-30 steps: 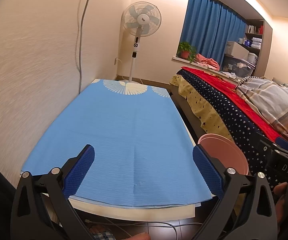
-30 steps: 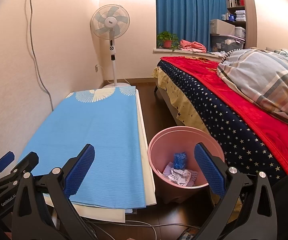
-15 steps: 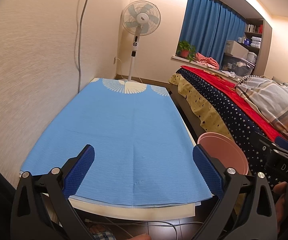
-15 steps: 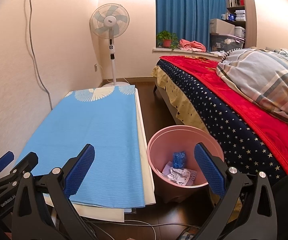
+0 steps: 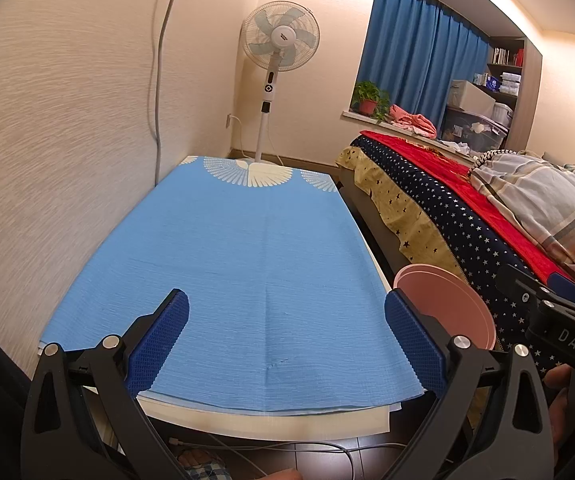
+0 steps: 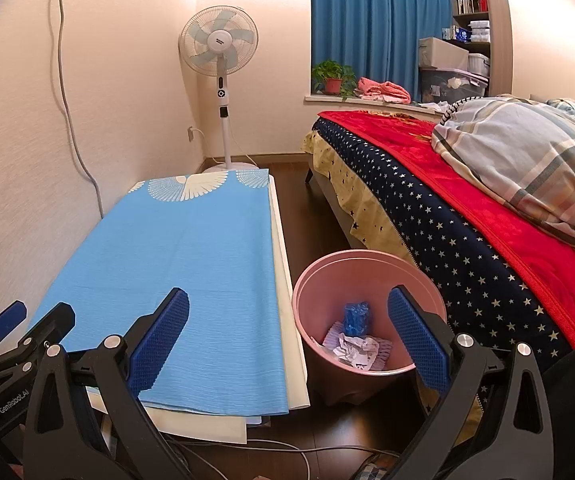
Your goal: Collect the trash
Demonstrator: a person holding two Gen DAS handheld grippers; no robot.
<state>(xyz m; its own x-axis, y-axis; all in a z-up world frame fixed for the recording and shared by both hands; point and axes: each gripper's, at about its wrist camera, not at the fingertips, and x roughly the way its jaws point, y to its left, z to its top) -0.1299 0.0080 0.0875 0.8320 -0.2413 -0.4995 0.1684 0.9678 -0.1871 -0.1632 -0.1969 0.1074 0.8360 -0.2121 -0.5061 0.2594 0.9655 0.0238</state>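
Over the blue-clothed tabletop (image 5: 247, 272), lower left of the frame, the left gripper (image 5: 285, 344) hangs with fingers wide and empty; no trash shows on the cloth. To the right, the right gripper (image 6: 287, 344) is spread just as wide, holding nothing. The pink bin (image 6: 315, 276) stands on the floor between tabletop and bed (image 6: 467, 220), beneath its right finger, holding crumpled paper (image 6: 357, 348) and a blue wad (image 6: 355, 316). The right hand is nearer.

Warm ceiling light, bright & sharp; fisheye bends edges, dark vignette corners.
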